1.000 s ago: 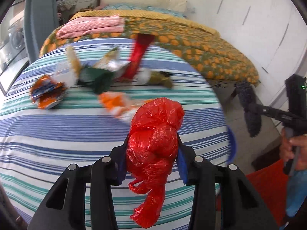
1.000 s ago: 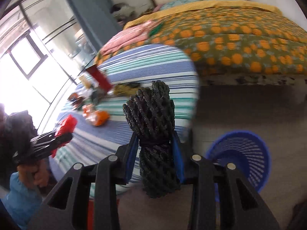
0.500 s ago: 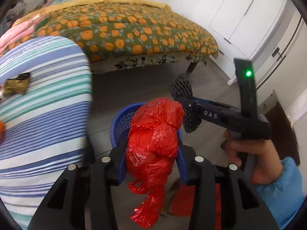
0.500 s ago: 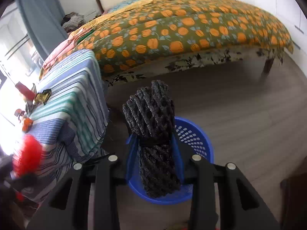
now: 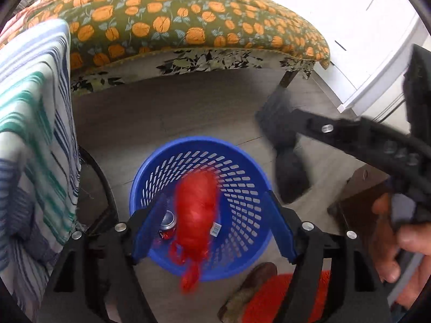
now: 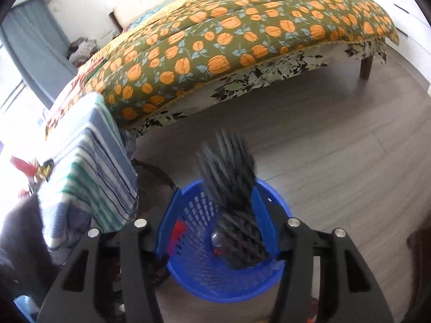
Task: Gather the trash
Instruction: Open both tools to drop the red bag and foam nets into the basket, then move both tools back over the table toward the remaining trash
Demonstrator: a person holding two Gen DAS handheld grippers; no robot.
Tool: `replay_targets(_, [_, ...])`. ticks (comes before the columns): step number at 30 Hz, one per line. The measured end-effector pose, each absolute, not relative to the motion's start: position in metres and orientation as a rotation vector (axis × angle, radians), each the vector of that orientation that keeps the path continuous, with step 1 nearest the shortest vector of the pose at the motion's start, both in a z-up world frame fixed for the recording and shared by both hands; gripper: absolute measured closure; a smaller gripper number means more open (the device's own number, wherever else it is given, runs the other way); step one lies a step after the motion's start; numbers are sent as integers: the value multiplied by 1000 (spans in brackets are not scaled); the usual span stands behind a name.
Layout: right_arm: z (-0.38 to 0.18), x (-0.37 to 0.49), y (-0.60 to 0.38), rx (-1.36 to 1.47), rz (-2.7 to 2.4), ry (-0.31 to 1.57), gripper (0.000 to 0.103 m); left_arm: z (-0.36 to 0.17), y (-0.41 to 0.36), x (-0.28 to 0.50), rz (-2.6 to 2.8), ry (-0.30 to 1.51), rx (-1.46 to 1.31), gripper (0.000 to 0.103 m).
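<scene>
A blue perforated basket (image 5: 242, 177) stands on the floor below both grippers and also shows in the right wrist view (image 6: 194, 269). My left gripper (image 5: 212, 226) is open above it. A crumpled red plastic bag (image 5: 195, 207), blurred, is loose between the jaws over the basket. My right gripper (image 6: 216, 222) is open. A black mesh bundle (image 6: 231, 202), blurred, is loose between its jaws over the basket. A drink can (image 5: 167, 222) lies in the basket.
A striped cloth-covered table (image 5: 32, 140) stands left of the basket, with wrappers (image 6: 40, 169) on top. A bed with an orange-patterned cover (image 6: 229, 40) is behind. A red mat (image 5: 272, 296) lies on the floor near the basket. White cupboards (image 5: 371, 48) are at the right.
Both grippers swung from the table to above the basket. Both jaws have opened. The red bag and the black mesh bundle have left the jaws and are dropping.
</scene>
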State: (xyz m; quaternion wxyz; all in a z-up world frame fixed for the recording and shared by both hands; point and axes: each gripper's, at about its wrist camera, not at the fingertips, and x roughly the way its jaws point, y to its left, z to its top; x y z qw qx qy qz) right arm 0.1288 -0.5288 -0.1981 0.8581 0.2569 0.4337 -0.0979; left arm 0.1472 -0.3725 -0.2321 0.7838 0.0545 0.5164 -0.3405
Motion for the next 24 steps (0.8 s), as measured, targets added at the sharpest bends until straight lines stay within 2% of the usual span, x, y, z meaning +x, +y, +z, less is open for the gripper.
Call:
replay_targets(3, [-194,128,-530,550,-199,895,47,-224,-370,147,-735,1095,105,23])
replay_targets(5, [-191,128,-528,547,-194,885,43,-216,-364,143,-736,1065,105,17])
replay_targets(7, [-186,128,-525,536,-210,871,28,-200,-354,135,-740,1035,100,16])
replay_targets(13, [-168,128,-500,416,-284,819,13,-144,-301,102,-752,917,91,9])
replay_targets(18, [-154,127,-450,264,-215,761,13,-125,-226,94,-652,856,108,7])
replay_targets(24, [-149,122,-359,82,-77,742,13,-131,-126,112,-438,869,123,7])
